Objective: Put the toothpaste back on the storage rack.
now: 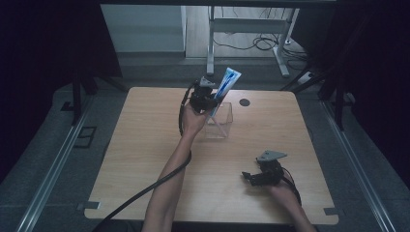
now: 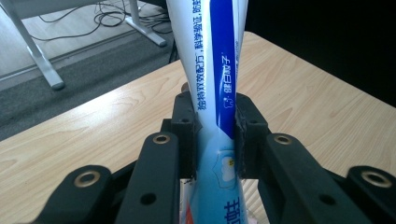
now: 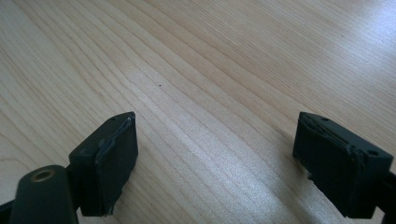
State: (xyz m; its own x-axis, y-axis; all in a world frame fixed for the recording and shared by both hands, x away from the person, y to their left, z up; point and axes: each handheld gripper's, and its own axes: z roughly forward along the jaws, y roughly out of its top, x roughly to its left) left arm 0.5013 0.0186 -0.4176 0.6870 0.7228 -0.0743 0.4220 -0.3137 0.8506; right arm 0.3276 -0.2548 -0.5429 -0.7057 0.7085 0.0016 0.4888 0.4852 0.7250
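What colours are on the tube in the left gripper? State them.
White tube with a blue stripe; clearest in the left gripper view.

Wooden table (image 1: 145,145) standing on grey floor (image 1: 63,145), black disc (image 1: 244,102) lying near far edge. White desk frame (image 1: 251,29) standing beyond table, cables (image 1: 261,43) trailing under it. Metal rails (image 1: 48,174) running along floor at both sides. Dark curtains (image 1: 43,38) hanging left and right.
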